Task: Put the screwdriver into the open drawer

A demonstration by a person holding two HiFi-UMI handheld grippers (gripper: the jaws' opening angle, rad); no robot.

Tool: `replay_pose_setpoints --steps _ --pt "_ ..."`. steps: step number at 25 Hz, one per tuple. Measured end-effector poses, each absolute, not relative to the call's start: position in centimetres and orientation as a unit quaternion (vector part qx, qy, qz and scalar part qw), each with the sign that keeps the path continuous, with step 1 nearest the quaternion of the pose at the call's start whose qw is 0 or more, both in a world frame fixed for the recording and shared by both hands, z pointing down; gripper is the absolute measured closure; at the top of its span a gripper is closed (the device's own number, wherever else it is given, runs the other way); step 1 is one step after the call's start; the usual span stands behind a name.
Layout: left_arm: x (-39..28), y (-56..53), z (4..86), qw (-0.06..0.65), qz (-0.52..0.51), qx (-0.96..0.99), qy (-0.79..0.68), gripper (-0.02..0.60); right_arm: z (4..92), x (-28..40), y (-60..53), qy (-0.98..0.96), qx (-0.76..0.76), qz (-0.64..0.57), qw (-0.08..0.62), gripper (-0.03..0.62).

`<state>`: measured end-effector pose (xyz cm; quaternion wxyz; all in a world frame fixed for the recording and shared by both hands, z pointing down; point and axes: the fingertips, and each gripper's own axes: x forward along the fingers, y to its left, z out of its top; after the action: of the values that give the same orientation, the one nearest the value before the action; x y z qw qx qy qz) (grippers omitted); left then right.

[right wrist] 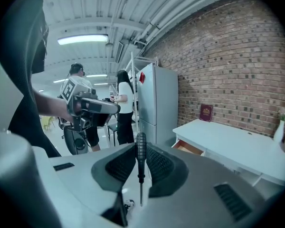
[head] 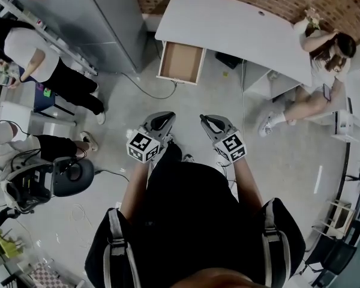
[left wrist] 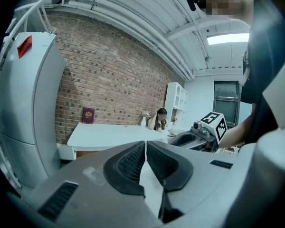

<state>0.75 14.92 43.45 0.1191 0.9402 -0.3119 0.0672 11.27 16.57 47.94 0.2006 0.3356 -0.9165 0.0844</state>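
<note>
A black-handled screwdriver (right wrist: 140, 156) stands upright between the pads of my right gripper (right wrist: 140, 148), handle up and thin shaft pointing down. My right gripper (head: 209, 120) is shut on it. My left gripper (head: 161, 119) hangs beside it at waist height, shut with its pads (left wrist: 133, 161) pressed together on nothing. The open wooden drawer (head: 181, 62) sticks out from the left end of the white desk (head: 228, 26), well ahead of both grippers. In the right gripper view the drawer (right wrist: 190, 147) shows to the right, below the desk top (right wrist: 228, 139). The screwdriver is hidden in the head view.
A tall grey cabinet (head: 102, 17) stands left of the desk. One person sits at the desk's right end (head: 321, 59), another stands at far left (head: 42, 59). A black chair (head: 72, 176) and a floor cable (head: 150, 89) lie to my left.
</note>
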Motion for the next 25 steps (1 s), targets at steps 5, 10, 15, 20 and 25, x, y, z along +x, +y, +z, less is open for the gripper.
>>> replay_pose_setpoints --steps 5,10,15,20,25 --pt "-0.8 12.1 43.9 0.131 0.06 0.937 -0.317 0.558 48.2 9.8 13.8 -0.918 0.325 0.084 0.211 0.471" --pt "-2.7 8.7 44.1 0.136 0.056 0.936 -0.321 0.558 48.5 8.2 10.3 -0.919 0.319 0.082 0.218 0.471" --pt "-4.9 5.1 44.5 0.14 0.05 0.937 -0.317 0.558 49.3 6.2 7.5 -0.915 0.32 0.088 0.23 0.471" --pt "-6.4 2.5 45.3 0.146 0.039 0.938 -0.311 0.558 50.1 5.3 5.2 -0.908 0.328 0.093 0.244 0.471" --pt "-8.3 1.2 46.5 0.158 0.038 0.936 -0.311 0.558 51.2 4.0 3.5 -0.905 0.328 0.094 0.256 0.471"
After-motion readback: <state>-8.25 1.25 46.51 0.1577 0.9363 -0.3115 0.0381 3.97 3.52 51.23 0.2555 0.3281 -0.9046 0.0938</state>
